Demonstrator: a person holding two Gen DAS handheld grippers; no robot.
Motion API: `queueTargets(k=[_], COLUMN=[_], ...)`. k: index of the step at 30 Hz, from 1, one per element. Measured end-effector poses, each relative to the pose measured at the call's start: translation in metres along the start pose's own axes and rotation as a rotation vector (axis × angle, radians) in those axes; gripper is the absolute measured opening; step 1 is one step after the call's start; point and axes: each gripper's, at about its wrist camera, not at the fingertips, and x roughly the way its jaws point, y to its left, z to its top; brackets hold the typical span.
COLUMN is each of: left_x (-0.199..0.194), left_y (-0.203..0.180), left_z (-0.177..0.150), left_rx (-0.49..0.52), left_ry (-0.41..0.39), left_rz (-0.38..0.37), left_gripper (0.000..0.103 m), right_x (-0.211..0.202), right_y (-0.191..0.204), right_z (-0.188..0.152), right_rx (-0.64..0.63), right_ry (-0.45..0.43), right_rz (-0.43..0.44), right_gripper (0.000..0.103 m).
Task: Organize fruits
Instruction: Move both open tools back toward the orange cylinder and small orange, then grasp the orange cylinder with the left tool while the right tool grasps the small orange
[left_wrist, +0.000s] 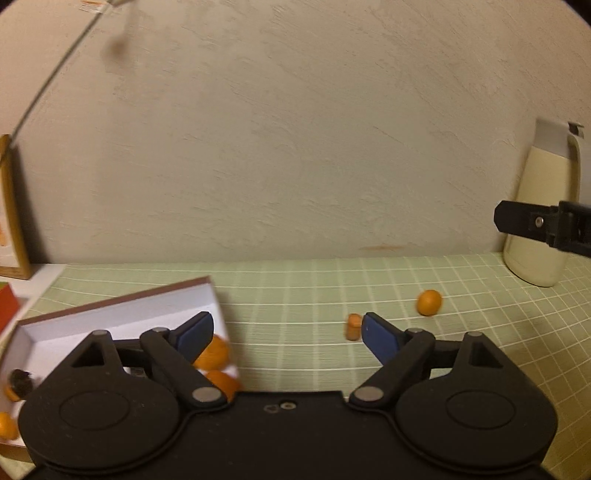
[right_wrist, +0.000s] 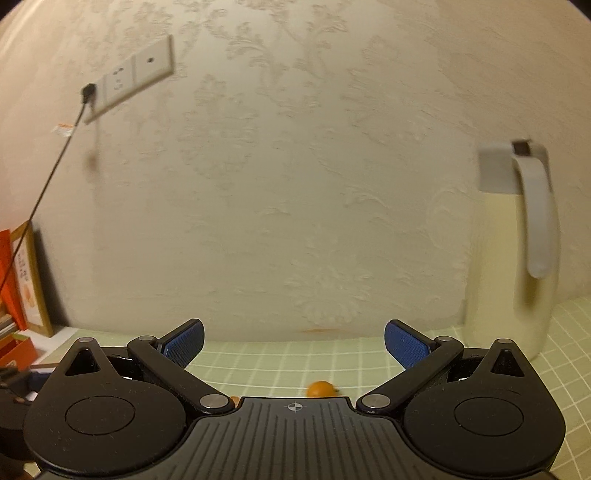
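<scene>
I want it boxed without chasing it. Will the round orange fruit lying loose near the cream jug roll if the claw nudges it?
Probably. The orange fruit looks near-spherical and lies free on the flat checked cloth, so a nudge likely rolls it. Its small size suggests it is light.

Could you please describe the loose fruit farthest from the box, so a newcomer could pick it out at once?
Start at the tall cream jug standing by the wall on the green checked cloth. Just in front of it, toward the white box, lies a round orange fruit. Unlike the smaller orange piece nearby, it is a whole ball and sits nearest the jug.
</scene>
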Motion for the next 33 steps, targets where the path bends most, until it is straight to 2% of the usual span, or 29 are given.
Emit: queueTargets(k=[8,14,16,17,18,24,25,27,29,33], left_x=[0.034,0.054,0.060,0.063,0.067,0.086,0.090,0.098,0.103,0.114], left_y=[-0.025,-0.038,-0.040,-0.041,-0.042,-0.046,-0.046,-0.048,-0.050,-0.052], left_z=[0.000,-0.005,-0.005,-0.005,-0.005,-0.004,-0.004,-0.004,-0.006,-0.007], left_rx=[-0.005,-0.003,-0.006,-0.006,-0.005,-0.003,-0.006,-0.015,-0.008,-0.010], left_ry=[0.043,0.071,0.081,0.086,0.090,0.100,0.105,0.124,0.127,0.143], left_rz=[-0.034,-0.030,-0.034,-0.033,-0.031,-0.024,-0.022,-0.029,-0.025,-0.031], left_gripper=[0.072,0.065,0.062,0.061,0.061,0.061,0.059,0.055,0.054,0.045], right_x=[0.000,0.014,0.021,0.026,0.032,0.063,0.072,0.086,0.101,0.117], right_y=[-0.027,-0.042,-0.043,-0.043,-0.044,-0.043,-0.043,-0.044,-0.045,-0.042], right_z=[-0.001,-0.009,-0.011,-0.012,-0.014,-0.019,-0.019,-0.021,-0.024,-0.030], right_rx=[-0.013,0.004,0.004,0.010,0.028,0.024,0.021,0.045,0.064,0.041], right_ry=[0.020,0.099,0.120,0.145,0.176,0.249,0.263,0.297,0.340,0.368], right_rz=[-0.092,-0.093,-0.086,-0.078,-0.064,-0.051,-0.048,-0.024,-0.014,-0.014], right_gripper=[0.103,0.102,0.088,0.075,0.071,0.069,0.066,0.052,0.052,0.052])
